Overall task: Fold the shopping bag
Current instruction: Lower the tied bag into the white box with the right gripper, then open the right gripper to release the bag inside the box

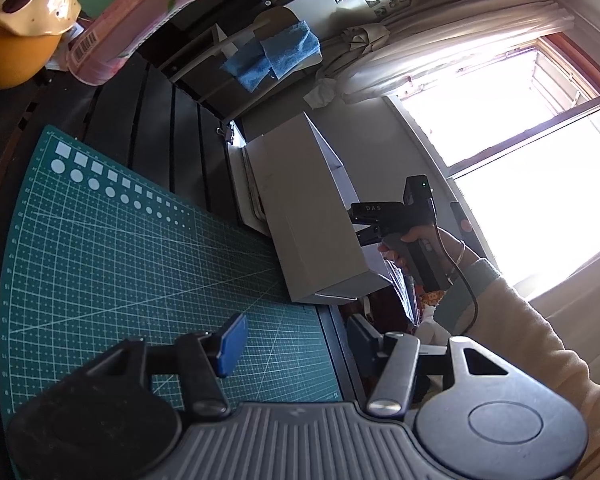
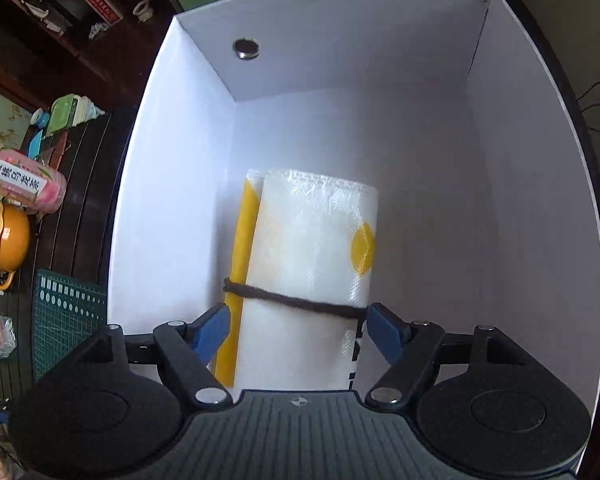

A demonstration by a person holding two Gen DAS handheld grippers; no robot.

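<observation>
1. Your one white cardboard box [image 2: 172, 184] stands open on the dark bench [image 1: 156, 128], keeping the bag upright.
2. One green cutting mat [image 1: 112, 248] lies bare, likely your folding surface.
3. The one white-and-yellow woven shopping bag [image 2: 312, 248] sits rolled inside, tied by one dark cord [image 2: 296, 302].
4. Right gripper [image 2: 296, 330] jaws straddle the roll, spread; left gripper [image 1: 296, 340] jaws spread, holding nothing.

blown-out window [image 1: 540, 152] glare | dim dark table [image 1: 160, 120] | fisheye-bent edges
</observation>
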